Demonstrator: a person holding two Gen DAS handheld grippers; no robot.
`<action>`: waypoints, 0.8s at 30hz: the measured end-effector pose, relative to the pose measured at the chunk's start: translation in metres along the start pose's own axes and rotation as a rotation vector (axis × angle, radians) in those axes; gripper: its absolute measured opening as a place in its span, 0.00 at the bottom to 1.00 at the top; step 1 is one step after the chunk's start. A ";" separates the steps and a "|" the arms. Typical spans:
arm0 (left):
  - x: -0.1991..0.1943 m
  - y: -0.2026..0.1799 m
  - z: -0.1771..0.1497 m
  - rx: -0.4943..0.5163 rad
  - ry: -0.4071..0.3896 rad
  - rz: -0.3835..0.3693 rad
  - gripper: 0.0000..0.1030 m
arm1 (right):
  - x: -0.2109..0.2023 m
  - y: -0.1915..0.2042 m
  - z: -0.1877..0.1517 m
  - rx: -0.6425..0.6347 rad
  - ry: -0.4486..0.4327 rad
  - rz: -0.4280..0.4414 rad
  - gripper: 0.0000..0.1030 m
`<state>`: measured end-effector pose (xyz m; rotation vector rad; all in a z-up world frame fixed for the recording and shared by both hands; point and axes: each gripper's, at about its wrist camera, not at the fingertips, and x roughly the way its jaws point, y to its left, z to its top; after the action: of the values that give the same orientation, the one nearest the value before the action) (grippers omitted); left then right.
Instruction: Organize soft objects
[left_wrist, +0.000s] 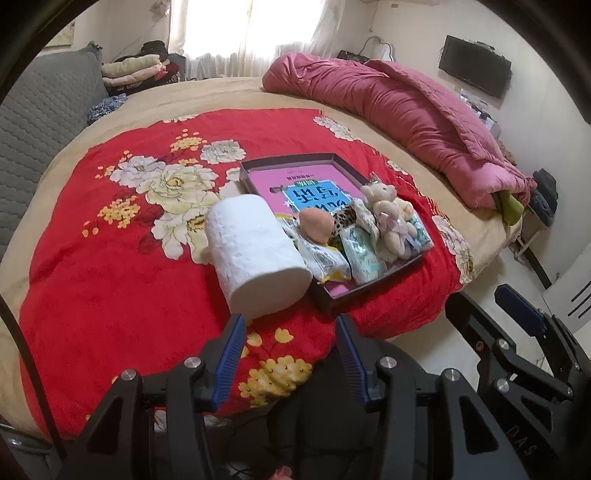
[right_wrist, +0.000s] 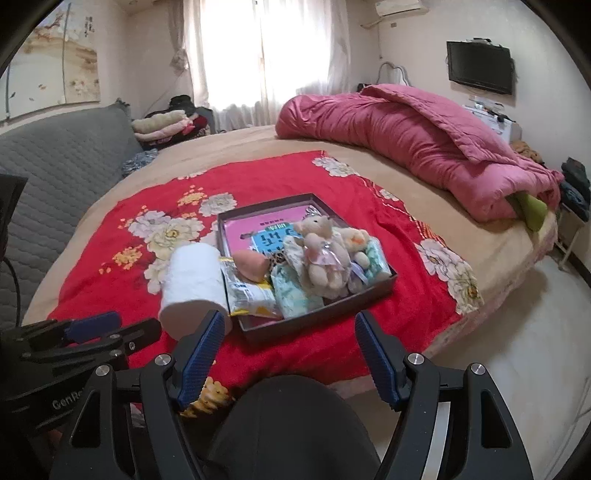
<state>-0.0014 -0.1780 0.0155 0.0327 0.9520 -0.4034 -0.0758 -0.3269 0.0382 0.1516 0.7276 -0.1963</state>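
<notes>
A dark shallow box lies on the red floral blanket. It holds a pink book, a plush bear, a peach sponge, a leopard-print piece and tissue packets. A white paper roll lies on the blanket, left of the box. My left gripper is open and empty, just short of the roll. My right gripper is open and empty before the box's near edge.
A rumpled pink duvet lies along the bed's far right. A grey quilted headboard stands at left, folded clothes behind it. White floor lies right of the bed; a TV hangs on the wall.
</notes>
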 end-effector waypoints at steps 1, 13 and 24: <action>0.001 0.000 -0.001 -0.001 0.001 -0.004 0.49 | 0.000 0.000 -0.001 0.002 0.002 -0.006 0.72; 0.000 0.003 -0.008 0.005 -0.015 0.024 0.49 | -0.005 0.006 -0.009 -0.052 -0.004 -0.048 0.72; 0.001 0.003 -0.009 0.011 -0.014 0.030 0.49 | -0.008 0.005 -0.016 -0.056 0.003 -0.041 0.72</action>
<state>-0.0074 -0.1741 0.0090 0.0542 0.9347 -0.3806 -0.0903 -0.3177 0.0323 0.0831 0.7391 -0.2148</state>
